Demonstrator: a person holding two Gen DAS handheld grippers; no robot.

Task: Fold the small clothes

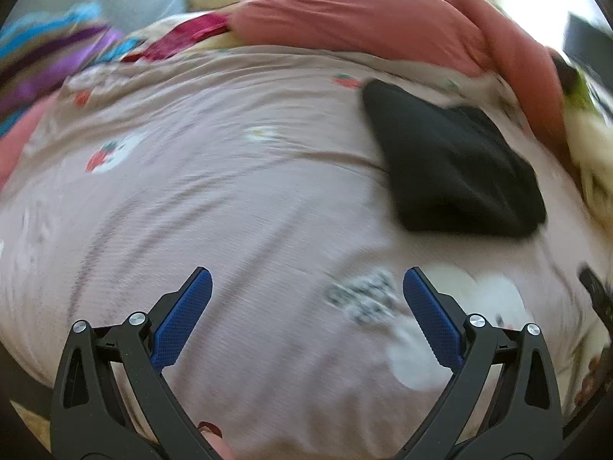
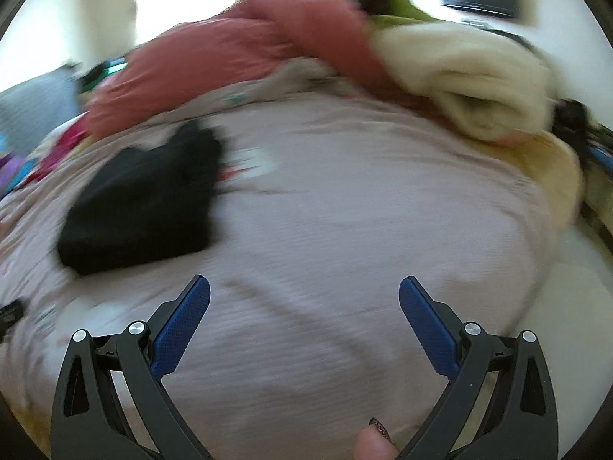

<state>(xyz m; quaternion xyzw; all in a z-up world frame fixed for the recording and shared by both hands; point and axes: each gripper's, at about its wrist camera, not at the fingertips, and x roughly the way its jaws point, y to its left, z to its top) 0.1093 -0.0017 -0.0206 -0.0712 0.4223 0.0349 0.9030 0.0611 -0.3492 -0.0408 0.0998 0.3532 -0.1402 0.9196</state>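
Left gripper (image 1: 306, 310): I hold it spread wide, empty, over the bed sheet (image 1: 230, 191).
Black garment (image 1: 452, 161): folded-looking, lying ahead between both grippers, apart from each.
Right gripper (image 2: 304, 314): wide, empty.
Next: I'd approach low, pinch one edge only.

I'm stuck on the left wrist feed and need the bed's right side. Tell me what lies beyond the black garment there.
Observer: A rolled cream blanket sits at the bed's far right edge, past the coral cover.
Operator: Report the right gripper.
Observer: The right gripper is open, nothing between its fingers, over bare pink sheet.
Operator: Give the black garment's place from there.
Observer: The black garment lies ahead to its left, folded, untouched.
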